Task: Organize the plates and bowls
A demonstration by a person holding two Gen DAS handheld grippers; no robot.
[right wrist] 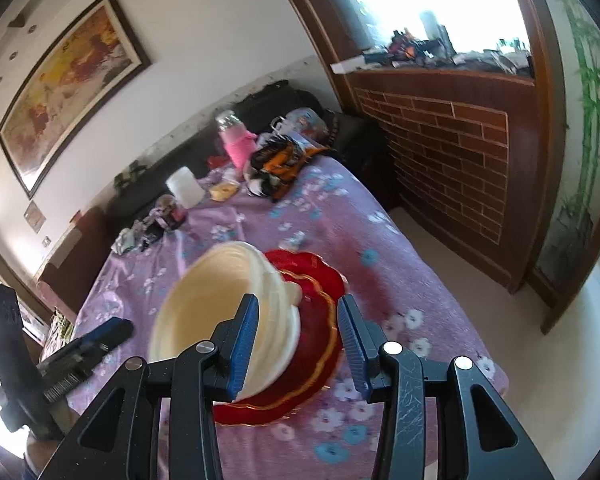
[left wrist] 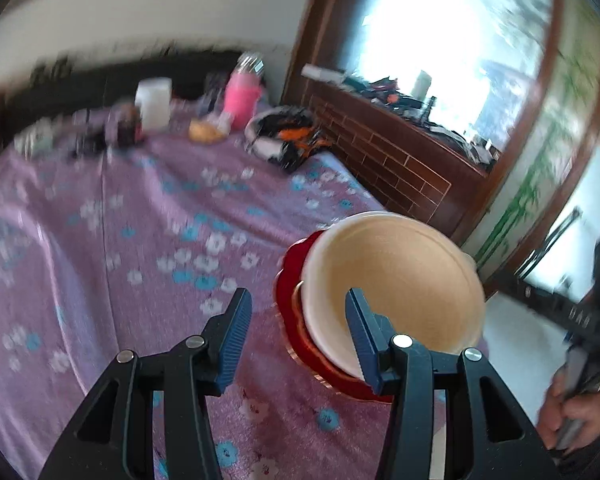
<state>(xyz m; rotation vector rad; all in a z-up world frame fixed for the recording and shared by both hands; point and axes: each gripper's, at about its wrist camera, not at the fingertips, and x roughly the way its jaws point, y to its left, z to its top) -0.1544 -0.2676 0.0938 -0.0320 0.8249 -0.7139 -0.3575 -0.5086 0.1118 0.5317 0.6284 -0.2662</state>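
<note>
Cream bowls sit nested on my red scalloped plates near the corner of the purple flowered cloth covering the surface, while my left tool and right tool both stand partly open, gripping nothing.

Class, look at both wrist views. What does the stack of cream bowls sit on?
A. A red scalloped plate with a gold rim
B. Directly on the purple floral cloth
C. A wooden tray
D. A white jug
A: the stack of cream bowls rests on the red scalloped plate with a gold rim, which lies on the purple floral cloth.
</note>
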